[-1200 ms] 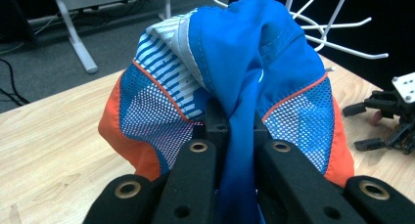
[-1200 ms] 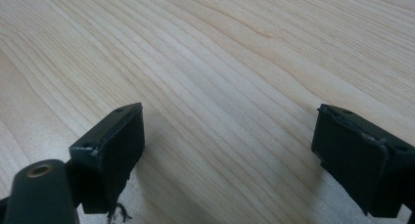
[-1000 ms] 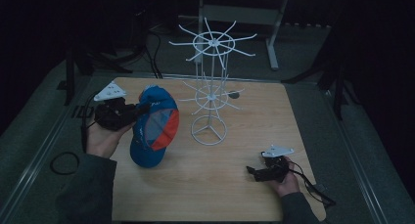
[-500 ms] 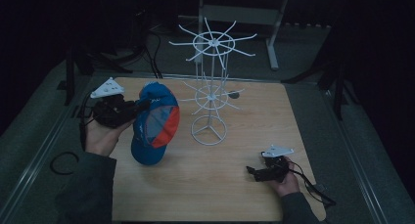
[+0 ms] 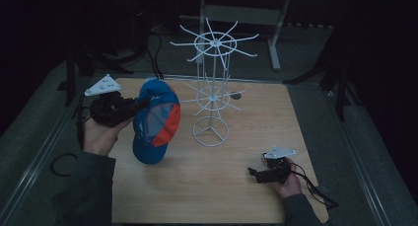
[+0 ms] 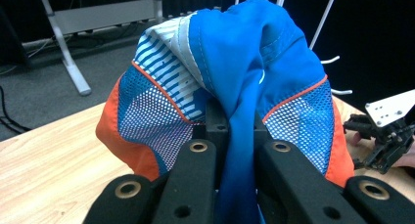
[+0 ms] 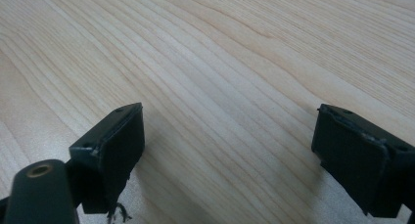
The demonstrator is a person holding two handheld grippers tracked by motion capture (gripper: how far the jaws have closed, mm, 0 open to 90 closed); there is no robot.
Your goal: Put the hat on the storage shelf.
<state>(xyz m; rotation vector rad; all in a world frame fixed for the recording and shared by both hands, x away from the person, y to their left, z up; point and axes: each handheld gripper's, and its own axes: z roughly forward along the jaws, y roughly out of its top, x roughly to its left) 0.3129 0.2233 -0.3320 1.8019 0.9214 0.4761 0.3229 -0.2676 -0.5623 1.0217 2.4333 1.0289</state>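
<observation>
A blue cap [image 5: 156,120] with orange mesh panels hangs in the air at the table's left, held by its blue fabric in my left gripper [image 5: 140,106]. In the left gripper view the two black jaws pinch a fold of the cap [image 6: 254,82] between them. A white wire rack [image 5: 212,83] with two tiers of spokes stands just right of the cap, at the table's middle. My right gripper [image 5: 254,173] rests low near the front right of the table. Its jaws [image 7: 230,160] stand wide apart over bare wood, nothing between them.
The light wooden table [image 5: 222,186] has a dark floor around it. A metal frame leg [image 5: 273,43] stands behind the rack. In the left gripper view, the other gripper [image 6: 386,131] lies at the right edge on the table.
My left gripper has lifted the cap slightly and carried it a little towards the rack. The right gripper has stayed in place.
</observation>
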